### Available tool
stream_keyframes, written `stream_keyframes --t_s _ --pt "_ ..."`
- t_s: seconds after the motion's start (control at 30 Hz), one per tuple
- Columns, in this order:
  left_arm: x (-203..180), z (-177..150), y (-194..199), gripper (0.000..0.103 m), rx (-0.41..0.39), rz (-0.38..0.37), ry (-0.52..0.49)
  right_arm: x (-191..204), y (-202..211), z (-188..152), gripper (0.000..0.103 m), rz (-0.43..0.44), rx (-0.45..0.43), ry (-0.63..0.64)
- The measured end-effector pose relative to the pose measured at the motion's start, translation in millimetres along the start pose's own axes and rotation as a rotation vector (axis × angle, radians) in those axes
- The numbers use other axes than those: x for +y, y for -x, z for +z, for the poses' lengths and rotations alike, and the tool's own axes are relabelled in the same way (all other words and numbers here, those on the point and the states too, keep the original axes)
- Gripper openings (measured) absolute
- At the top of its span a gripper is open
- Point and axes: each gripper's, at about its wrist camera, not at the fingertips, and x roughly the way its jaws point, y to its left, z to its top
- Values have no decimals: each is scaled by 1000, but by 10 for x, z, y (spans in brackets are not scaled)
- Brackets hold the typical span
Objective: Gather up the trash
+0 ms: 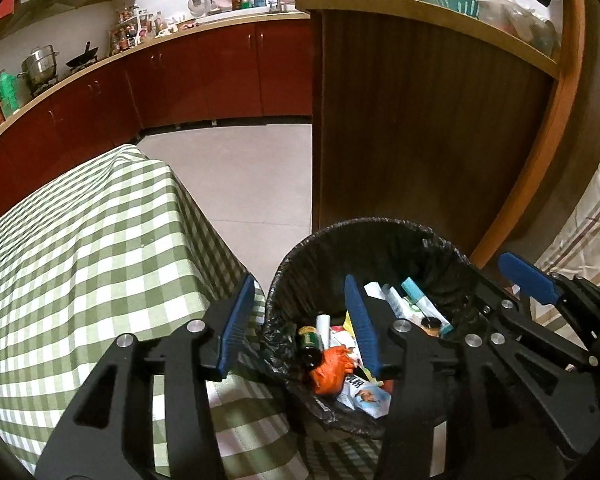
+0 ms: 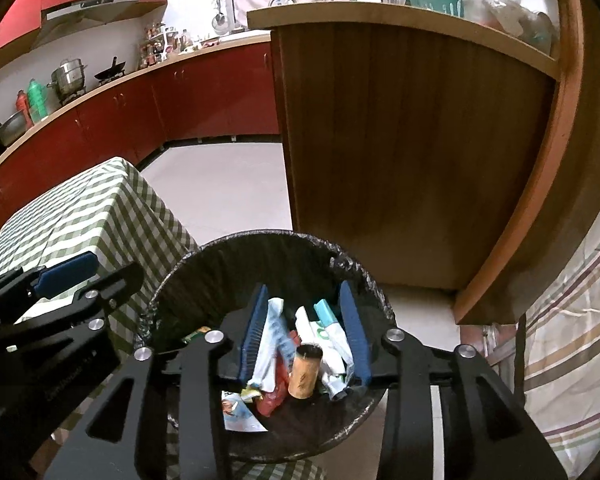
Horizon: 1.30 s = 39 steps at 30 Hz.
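Note:
A round trash bin with a black liner (image 1: 364,236) (image 2: 260,248) stands on the floor beside the checked table. It holds several pieces of trash: an orange crumpled bag (image 1: 332,368), a dark bottle (image 1: 310,340), white and teal tubes (image 1: 416,296) (image 2: 328,328), a brown cardboard roll (image 2: 305,372) and wrappers (image 2: 240,412). My left gripper (image 1: 300,320) is open and empty over the bin's left rim. My right gripper (image 2: 305,328) is open and empty above the bin's middle; it also shows in the left wrist view (image 1: 528,280).
A table with a green checked cloth (image 1: 80,248) (image 2: 80,208) lies to the left of the bin. A tall wooden counter (image 1: 420,120) (image 2: 400,140) stands behind it. Red kitchen cabinets (image 1: 204,76) run along the far wall. A striped cloth (image 2: 572,340) hangs at the right.

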Motion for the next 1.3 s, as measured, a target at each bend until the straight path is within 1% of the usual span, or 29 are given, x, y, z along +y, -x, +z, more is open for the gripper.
stream_keyframes --t_s 0.13,0.3,0.47,0.57,0.77,0.93,1.17,1.3 --pt "36 -10 38 50 -1 -1 11 10 66 5 46 -7 -13 -3" --pt "94 -54 157 62 -16 4 24 40 189 -25 52 -16 -31 -7" --pt "196 -131 340 69 -22 5 58 77 346 -69 58 -25 -48 -9" --pt "252 -188 489 74 -39 10 69 128 479 -96 61 -35 -69 5" --pt "367 -342 829 79 -78 24 75 152 712 -138 64 -44 -94 -1" --pt "448 -458 1057 81 -99 32 82 206 905 -183 68 -43 -120 7" --pt "551 -599 1383 86 -132 43 96 388 1190 -272 71 -33 -160 42" --pt "618 -658 1513 87 -143 49 111 450 1289 -328 72 -31 -167 61"
